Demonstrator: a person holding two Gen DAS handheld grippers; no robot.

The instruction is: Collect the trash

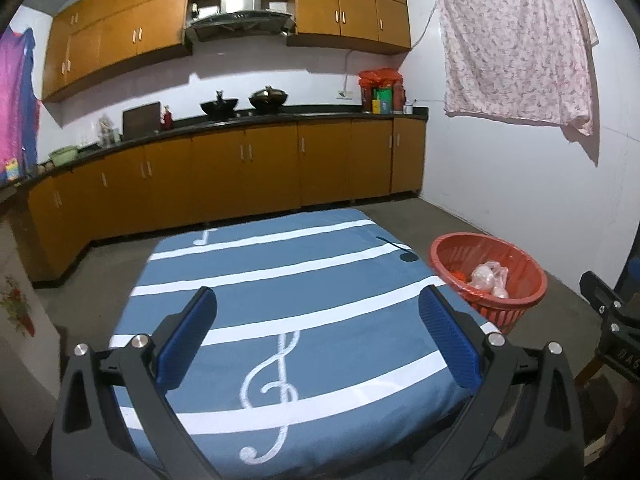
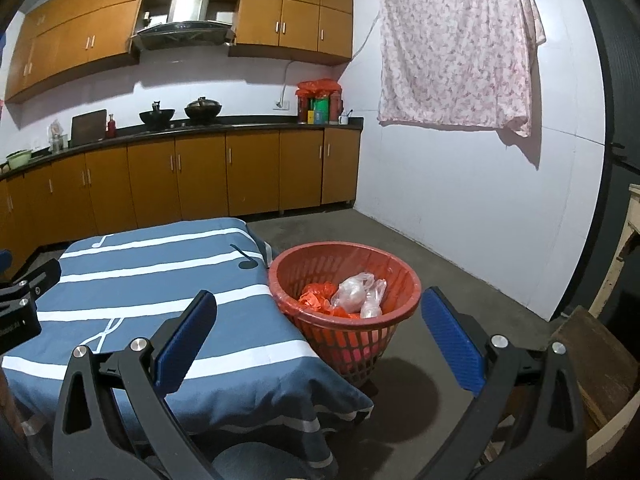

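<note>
Both grippers empty: left gripper [image 1: 318,308] has jaws spread wide over the blue striped cloth [image 1: 280,288] w/ nothing between; right gripper [image 2: 318,312] likewise wide apart, aimed toward the red basket [image 2: 408,280] at center-right of its view. Basket sits on the floor just beside the covered table's edge. Inside it: clear plastic bags [image 2: 358,290] and orange plastic [image 2: 318,296], so trash looks already dropped in. Cloth top shows no loose trash in either view, lower center to upper left. Judging by that, task seems mostly or fully done; anything left would be off-frame, can't tell.
</note>
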